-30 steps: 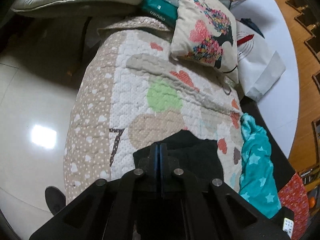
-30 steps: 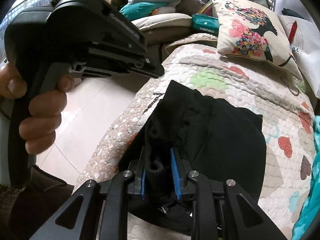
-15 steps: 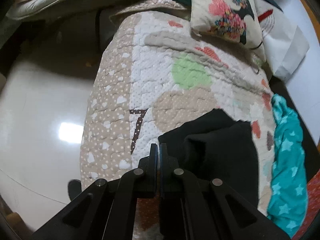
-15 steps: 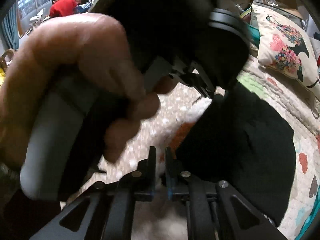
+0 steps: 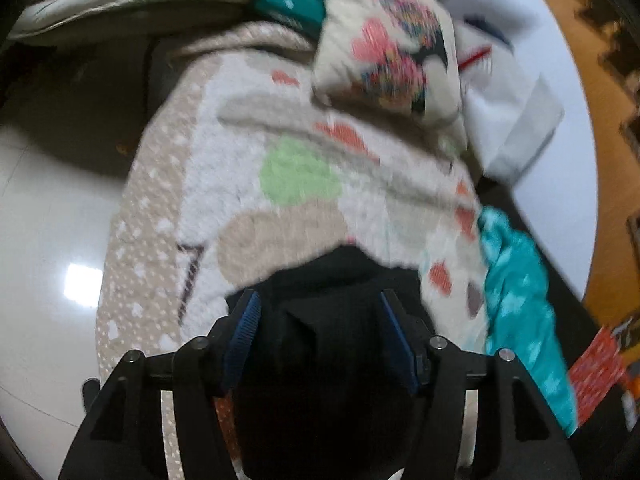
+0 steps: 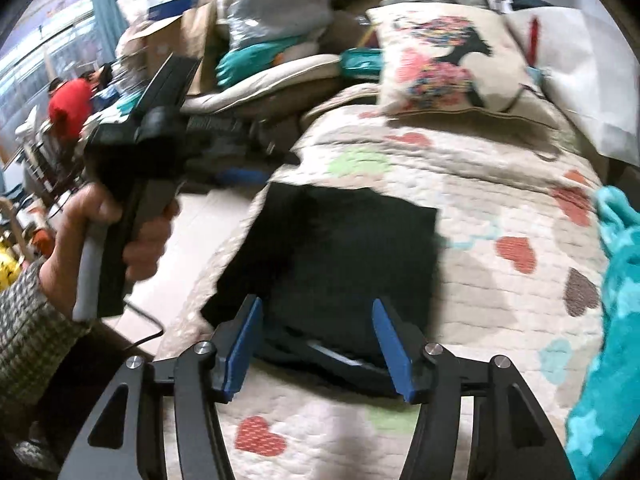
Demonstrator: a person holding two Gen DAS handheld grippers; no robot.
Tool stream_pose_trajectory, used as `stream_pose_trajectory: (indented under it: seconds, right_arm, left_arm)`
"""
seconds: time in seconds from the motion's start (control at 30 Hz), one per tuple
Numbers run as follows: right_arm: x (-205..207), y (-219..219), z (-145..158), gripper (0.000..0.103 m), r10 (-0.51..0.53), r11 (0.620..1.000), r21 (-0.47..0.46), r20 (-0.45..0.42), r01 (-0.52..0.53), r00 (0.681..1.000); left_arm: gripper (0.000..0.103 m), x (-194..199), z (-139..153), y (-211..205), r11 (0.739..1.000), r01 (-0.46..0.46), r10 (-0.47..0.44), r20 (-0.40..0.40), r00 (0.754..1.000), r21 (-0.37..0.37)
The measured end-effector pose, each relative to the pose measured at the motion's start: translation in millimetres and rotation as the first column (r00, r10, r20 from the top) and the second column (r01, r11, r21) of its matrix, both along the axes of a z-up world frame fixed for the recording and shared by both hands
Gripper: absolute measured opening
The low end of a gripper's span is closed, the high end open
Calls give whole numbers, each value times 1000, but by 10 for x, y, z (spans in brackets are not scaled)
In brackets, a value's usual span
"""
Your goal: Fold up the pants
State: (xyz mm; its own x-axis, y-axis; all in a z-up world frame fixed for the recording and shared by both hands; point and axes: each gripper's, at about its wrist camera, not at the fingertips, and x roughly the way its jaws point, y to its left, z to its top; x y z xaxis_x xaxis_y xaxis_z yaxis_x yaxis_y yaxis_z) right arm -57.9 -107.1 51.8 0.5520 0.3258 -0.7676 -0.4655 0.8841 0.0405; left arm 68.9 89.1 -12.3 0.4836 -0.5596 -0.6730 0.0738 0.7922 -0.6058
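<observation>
The black pants [image 6: 340,256] lie folded into a rough square on the patterned quilt [image 6: 480,184]. My right gripper [image 6: 318,310] is open and empty, its blue pads either side of the near edge of the pants. My left gripper [image 5: 320,304] is open over the black pants [image 5: 328,344], which fill the space under its jaws; whether it touches them I cannot tell. The left gripper also shows in the right wrist view [image 6: 248,176], held at the pants' left side.
A printed cushion [image 6: 444,56] and a white bag [image 6: 584,80] lie at the quilt's far end. A teal star-print cloth [image 6: 616,320] lies along the right edge. Shiny floor [image 5: 52,240] is to the left. Piled cushions and boxes [image 6: 248,32] stand behind.
Both grippers have opened; the right one has let go of the pants. The pants now lie flat as a folded square. The left gripper has drawn back from in front of the right camera.
</observation>
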Motion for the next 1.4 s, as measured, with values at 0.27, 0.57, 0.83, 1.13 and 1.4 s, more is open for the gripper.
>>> stream_pose_trajectory:
  seconds: [0.27, 0.57, 0.83, 1.13, 1.4]
  right_arm:
    - [413, -280, -262, 71, -123, 991, 36, -100, 127, 987]
    - [429, -23, -326, 43, -50, 996, 68, -163, 62, 985]
    - [399, 147, -451, 70, -28, 999, 29, -144, 32, 989]
    - [317, -140, -179, 79, -57, 997, 38, -68, 60, 996]
    - [382, -698, -272, 80, -224, 969, 88, -83, 231, 971]
  left_arm:
    - [30, -30, -104, -240, 995, 43, -41, -17, 999, 94]
    - [26, -129, 47, 37, 993, -20, 22, -19, 1000, 119]
    - [57, -69, -191, -91, 947, -60, 79, -48, 996, 315]
    - [60, -241, -189, 301, 983, -155, 162, -70, 984, 96]
    - [60, -797, -21, -43, 888, -236, 198, 135, 971, 395]
